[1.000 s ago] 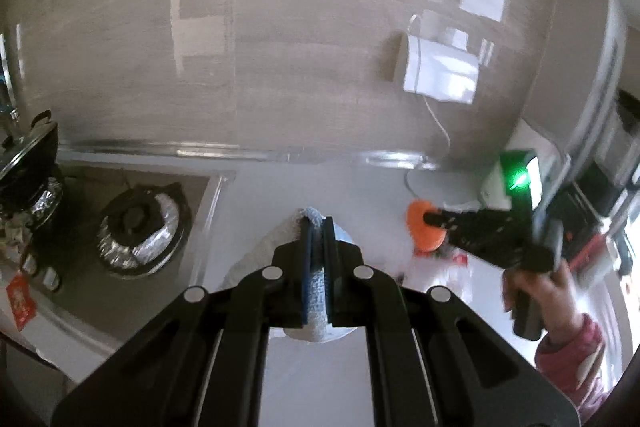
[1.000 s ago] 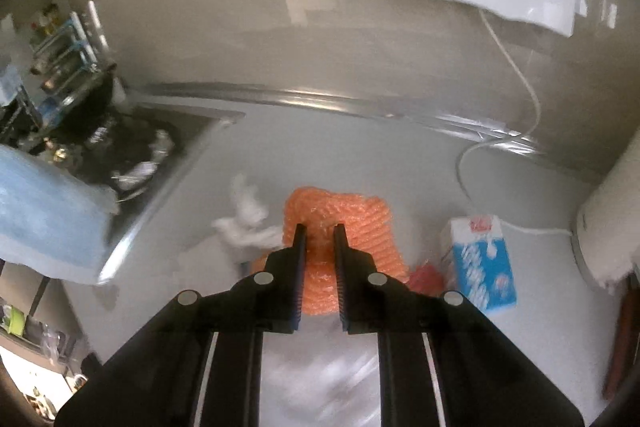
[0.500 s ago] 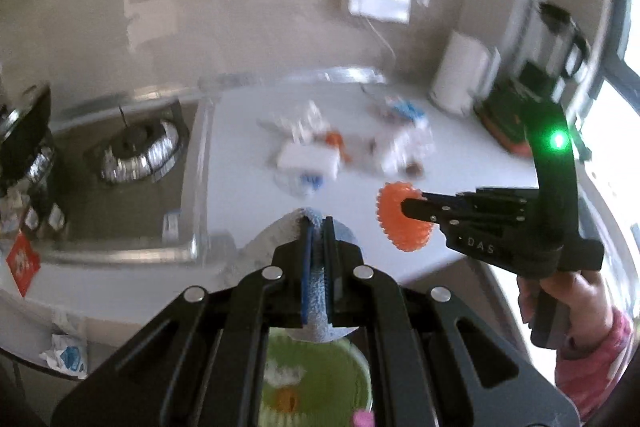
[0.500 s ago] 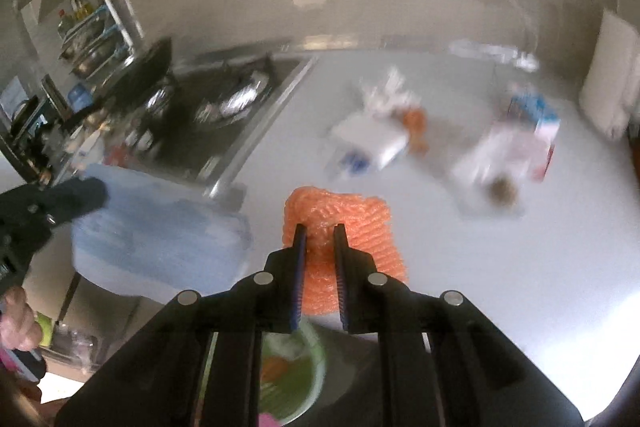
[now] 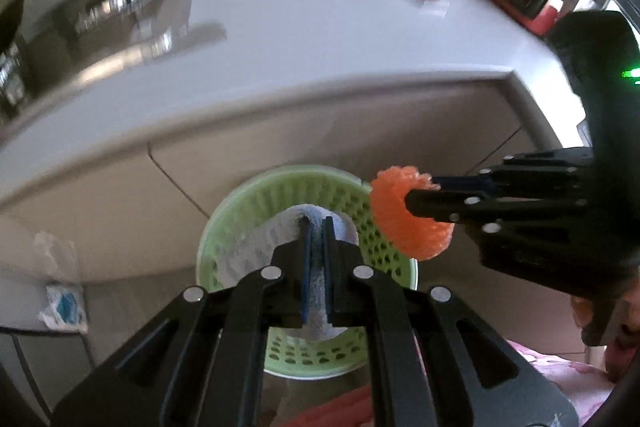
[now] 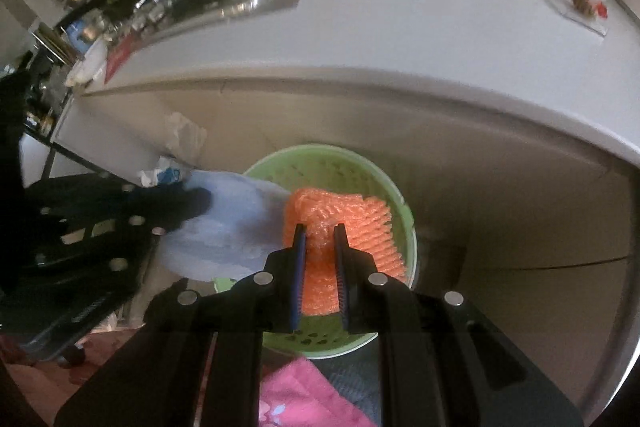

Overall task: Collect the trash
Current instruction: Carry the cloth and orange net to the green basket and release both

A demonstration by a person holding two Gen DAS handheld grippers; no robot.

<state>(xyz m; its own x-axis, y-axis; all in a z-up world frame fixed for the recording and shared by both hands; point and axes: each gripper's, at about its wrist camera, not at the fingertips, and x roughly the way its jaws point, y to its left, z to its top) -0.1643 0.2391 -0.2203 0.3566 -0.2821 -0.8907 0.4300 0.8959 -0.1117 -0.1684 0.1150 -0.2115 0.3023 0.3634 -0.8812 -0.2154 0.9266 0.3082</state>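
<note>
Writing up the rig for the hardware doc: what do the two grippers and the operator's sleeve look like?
Both grippers are matte black, with flat slotted linkage arms and round silver pivot pins. The left gripper and right gripper carry blue-lined finger pads. The right gripper's tall black handle shows a lit green light. The sleeve is pink with a pale print.

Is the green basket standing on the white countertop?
No, the green basket stands on the floor below the countertop edge.
</note>
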